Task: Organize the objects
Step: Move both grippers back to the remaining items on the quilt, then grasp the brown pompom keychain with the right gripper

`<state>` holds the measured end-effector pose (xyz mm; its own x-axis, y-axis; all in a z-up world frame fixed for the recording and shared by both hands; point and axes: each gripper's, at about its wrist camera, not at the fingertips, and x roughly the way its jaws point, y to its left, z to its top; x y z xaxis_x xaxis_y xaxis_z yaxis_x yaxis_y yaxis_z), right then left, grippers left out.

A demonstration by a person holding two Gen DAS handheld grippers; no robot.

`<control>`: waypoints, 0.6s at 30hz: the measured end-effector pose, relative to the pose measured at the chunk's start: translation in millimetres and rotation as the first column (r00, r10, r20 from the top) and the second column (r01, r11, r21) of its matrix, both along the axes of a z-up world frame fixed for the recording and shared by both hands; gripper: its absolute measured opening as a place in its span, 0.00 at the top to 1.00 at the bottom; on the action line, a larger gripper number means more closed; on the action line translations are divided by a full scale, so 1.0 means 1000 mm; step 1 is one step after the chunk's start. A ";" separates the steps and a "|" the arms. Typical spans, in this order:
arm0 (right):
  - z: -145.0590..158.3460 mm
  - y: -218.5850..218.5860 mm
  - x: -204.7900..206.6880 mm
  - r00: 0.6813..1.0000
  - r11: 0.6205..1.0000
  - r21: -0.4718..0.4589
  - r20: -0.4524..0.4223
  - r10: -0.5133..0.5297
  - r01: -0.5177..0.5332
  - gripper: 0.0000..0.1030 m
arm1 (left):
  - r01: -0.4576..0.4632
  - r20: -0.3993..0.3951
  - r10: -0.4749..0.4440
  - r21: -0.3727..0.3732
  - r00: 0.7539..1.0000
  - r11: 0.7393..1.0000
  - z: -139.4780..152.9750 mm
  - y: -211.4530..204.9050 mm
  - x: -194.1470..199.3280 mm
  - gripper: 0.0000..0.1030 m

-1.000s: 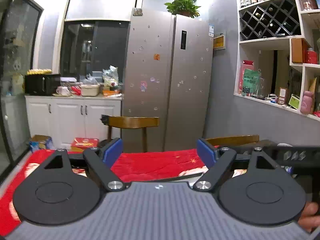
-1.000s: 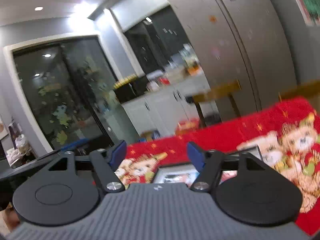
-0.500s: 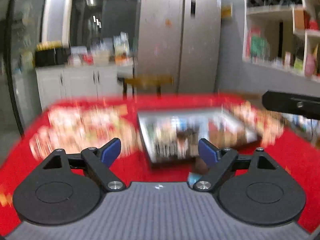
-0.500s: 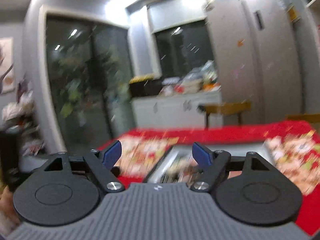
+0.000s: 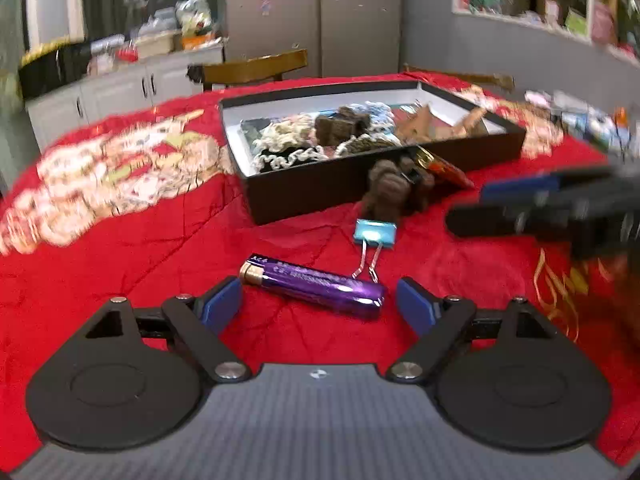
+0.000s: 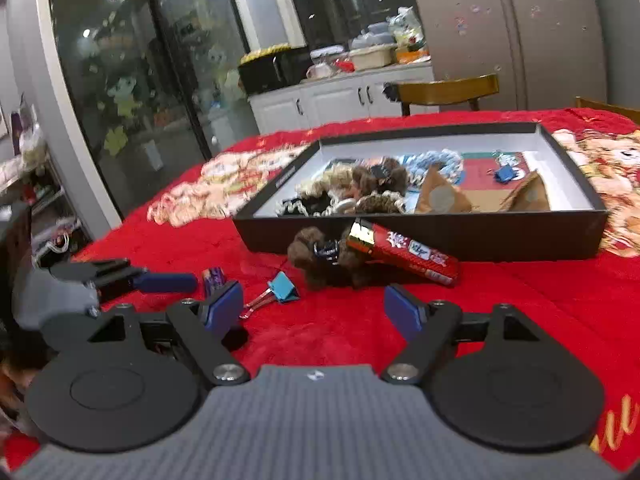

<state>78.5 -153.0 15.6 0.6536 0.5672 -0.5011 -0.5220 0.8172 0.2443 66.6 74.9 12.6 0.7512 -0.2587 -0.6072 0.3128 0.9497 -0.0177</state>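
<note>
Left wrist view: the room had given way to the red tablecloth (image 5: pixel 160 264). The left gripper (image 5: pixel 318 304) was held apart and empty, the purple battery (image 5: pixel 314 282) lying just ahead between its fingers, a likely first pick.

Right wrist view: the right gripper (image 6: pixel 314 308) was likewise spread, empty, near the brown hair tie (image 6: pixel 326 258) before the box (image 6: pixel 440 236).

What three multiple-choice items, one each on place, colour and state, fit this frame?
1. Where does the purple battery lie?
A. in the black box
B. on the red cloth before the left gripper
C. on a chair

2. What colour is the binder clip?
A. light blue
B. yellow
C. black

3. How do the left gripper jaws stand?
A. shut on the battery
B. shut on nothing
C. open

Key: 1 B, it rests on the red cloth, outside the black box; 2 A, its body is light blue; 3 C, the pads stand apart, holding nothing.
</note>
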 end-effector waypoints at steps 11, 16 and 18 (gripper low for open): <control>-0.012 0.011 0.041 0.998 1.000 0.013 -0.066 -0.007 0.007 0.17 | 0.011 -0.011 -0.010 0.025 1.000 1.000 0.001 -0.012 0.018 0.12; -0.014 0.017 0.048 0.997 0.999 0.007 -0.061 -0.053 0.054 0.23 | 0.008 -0.015 -0.008 0.017 1.000 1.000 0.000 -0.010 0.020 0.12; -0.014 0.019 0.047 0.996 0.997 -0.007 -0.054 -0.072 0.072 0.30 | 0.011 -0.007 -0.011 0.027 1.000 1.000 0.000 -0.012 0.019 0.15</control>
<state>125.5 -133.8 1.9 0.6642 0.5172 -0.5398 -0.4477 0.8535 0.2668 85.4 63.1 12.1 0.7441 -0.2508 -0.6193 0.3234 0.9462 0.0054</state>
